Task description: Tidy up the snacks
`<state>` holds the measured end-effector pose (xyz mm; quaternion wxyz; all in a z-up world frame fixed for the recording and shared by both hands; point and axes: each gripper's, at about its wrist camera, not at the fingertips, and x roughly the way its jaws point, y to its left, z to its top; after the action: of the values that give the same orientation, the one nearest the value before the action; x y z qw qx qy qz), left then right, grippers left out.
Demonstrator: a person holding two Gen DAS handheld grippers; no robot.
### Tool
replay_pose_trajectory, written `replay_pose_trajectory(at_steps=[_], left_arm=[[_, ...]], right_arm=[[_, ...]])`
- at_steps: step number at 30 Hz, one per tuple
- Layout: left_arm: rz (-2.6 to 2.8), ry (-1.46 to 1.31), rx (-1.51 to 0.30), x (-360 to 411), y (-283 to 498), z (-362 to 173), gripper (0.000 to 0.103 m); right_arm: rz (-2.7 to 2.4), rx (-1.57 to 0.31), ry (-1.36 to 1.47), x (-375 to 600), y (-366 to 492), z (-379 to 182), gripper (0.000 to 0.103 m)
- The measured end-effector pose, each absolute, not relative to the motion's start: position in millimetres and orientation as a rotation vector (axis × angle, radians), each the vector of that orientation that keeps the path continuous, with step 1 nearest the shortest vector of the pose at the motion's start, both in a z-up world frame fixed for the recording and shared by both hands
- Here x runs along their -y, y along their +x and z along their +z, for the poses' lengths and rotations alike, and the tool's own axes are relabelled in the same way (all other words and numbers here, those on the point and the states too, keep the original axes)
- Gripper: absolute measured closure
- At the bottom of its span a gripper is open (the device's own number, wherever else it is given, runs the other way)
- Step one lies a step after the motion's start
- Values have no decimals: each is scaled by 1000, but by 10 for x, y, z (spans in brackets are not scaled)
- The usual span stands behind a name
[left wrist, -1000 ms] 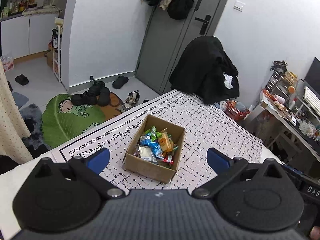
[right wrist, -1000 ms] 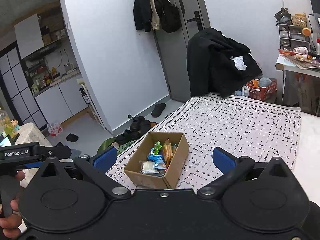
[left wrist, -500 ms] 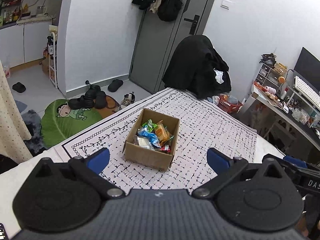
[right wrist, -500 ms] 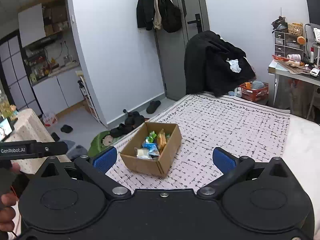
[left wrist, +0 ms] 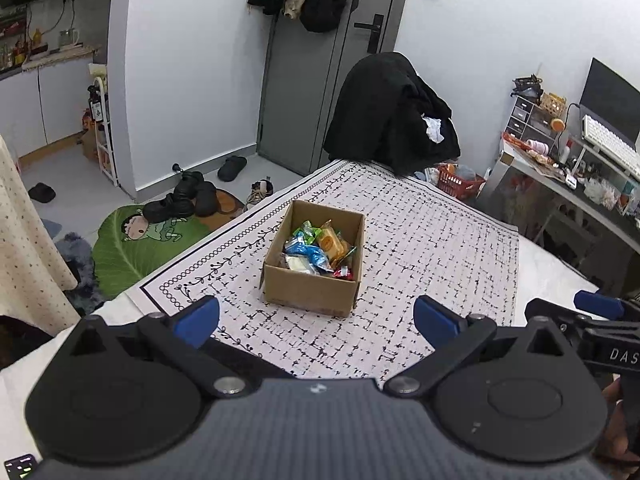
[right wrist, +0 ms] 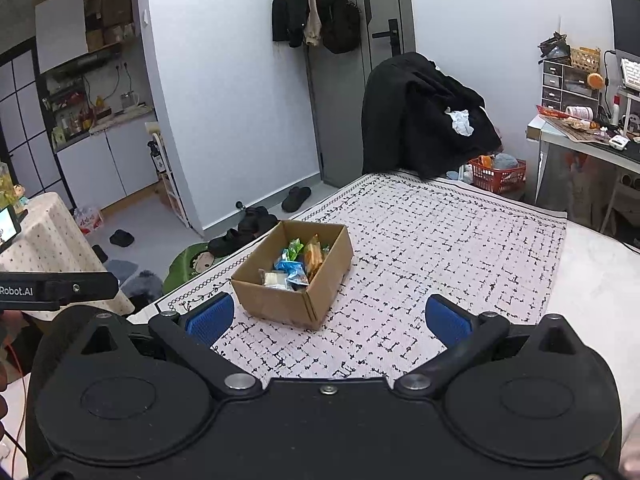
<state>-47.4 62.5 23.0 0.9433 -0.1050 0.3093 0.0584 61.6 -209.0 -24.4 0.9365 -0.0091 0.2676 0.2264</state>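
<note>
Nearest in the left wrist view, the left hand-held gripper (left wrist: 316, 318) hovers with its blue fingers (left wrist: 198, 318) spread wide and nothing between them. The right hand-held gripper (right wrist: 328, 318) is likewise wide open and empty in its own view; it also shows at the right edge of the left view, just beside the left one.

Both point over a patterned cloth (left wrist: 420, 248) that covers the surface. On the cloth, just beyond the fingertips, sits an open cardboard box (left wrist: 310, 290), nearer the cloth's left border than its right. Inside it lie the snacks (left wrist: 318, 246): blue, green, orange and red wrapped packets in a loose pile, below the rim.

Left of the surface, on the floor, is a green leaf-shaped mat (left wrist: 132, 244) with dark shoes (left wrist: 188, 202) on it. Past the far end of the cloth a black garment (left wrist: 388, 116) is draped over something, with a red basket (right wrist: 498, 174) to its right and a grey door (left wrist: 316, 80) behind.
</note>
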Motion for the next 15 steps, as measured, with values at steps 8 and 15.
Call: replay_pose_trajectory(at_steps=[8, 15], left_arm=[[116, -206, -637, -637, -476, 206, 0], [116, -207, -642, -638, -456, 193, 0]], right_arm=[[472, -553, -5, 2123, 625, -267, 0], [471, -565, 1, 2130, 665, -306, 0]])
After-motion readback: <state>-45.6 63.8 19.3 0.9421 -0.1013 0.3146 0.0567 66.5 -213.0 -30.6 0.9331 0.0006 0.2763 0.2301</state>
